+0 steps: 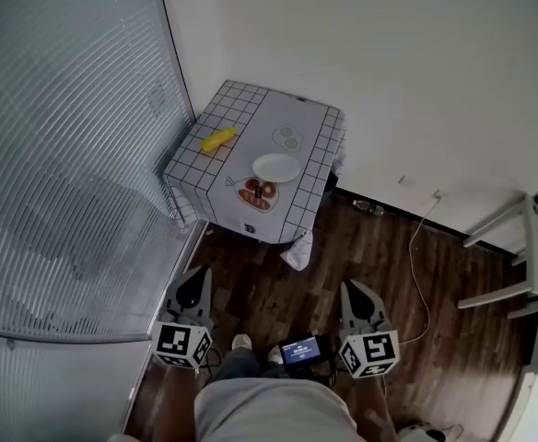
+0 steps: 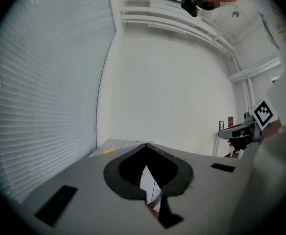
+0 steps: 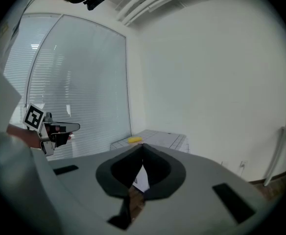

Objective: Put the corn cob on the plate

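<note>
The yellow corn cob (image 1: 218, 139) lies on the left part of a small table with a white grid-pattern cloth (image 1: 317, 145), in the room's far corner. A white plate (image 1: 276, 167) sits empty near the table's middle, to the right of the cob. Both grippers are held low over the wooden floor, well short of the table. My left gripper (image 1: 193, 282) is shut with nothing in it, and so is my right gripper (image 1: 356, 291). The cob shows small and far in the left gripper view (image 2: 105, 151) and in the right gripper view (image 3: 134, 140).
A printed picture of food (image 1: 257, 194) lies at the table's near edge. A crumpled white cloth (image 1: 298, 250) and a cable (image 1: 416, 256) lie on the floor. Window blinds (image 1: 66, 155) fill the left; a white rack (image 1: 518, 256) stands at right.
</note>
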The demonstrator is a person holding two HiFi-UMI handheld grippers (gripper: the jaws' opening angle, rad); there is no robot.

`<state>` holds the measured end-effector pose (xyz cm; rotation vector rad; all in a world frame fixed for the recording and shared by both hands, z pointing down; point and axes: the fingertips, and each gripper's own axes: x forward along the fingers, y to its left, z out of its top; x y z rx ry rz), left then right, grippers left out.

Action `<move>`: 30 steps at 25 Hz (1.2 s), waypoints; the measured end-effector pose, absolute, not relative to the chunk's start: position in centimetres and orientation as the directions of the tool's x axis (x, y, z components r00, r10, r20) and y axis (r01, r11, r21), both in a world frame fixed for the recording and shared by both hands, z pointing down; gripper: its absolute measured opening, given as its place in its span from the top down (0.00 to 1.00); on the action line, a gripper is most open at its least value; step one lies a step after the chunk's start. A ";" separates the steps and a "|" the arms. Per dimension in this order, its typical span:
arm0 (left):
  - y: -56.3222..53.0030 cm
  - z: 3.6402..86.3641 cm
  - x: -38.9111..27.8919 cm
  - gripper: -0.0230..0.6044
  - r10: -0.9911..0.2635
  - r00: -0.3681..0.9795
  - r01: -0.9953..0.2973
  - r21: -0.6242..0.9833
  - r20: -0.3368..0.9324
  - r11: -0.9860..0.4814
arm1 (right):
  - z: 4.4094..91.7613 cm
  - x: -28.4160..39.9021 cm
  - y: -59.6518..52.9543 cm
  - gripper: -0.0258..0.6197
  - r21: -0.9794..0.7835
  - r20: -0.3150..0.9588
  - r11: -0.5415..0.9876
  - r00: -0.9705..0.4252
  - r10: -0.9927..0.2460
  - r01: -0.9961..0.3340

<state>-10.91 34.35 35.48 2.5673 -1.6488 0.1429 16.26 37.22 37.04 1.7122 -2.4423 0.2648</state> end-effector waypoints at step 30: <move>18.9 35.6 -9.1 0.95 -0.863 0.490 -0.863 -0.069 0.123 -0.500 | 37.4 15.5 23.7 0.95 -0.049 0.223 0.349 -0.350 -0.910 -0.936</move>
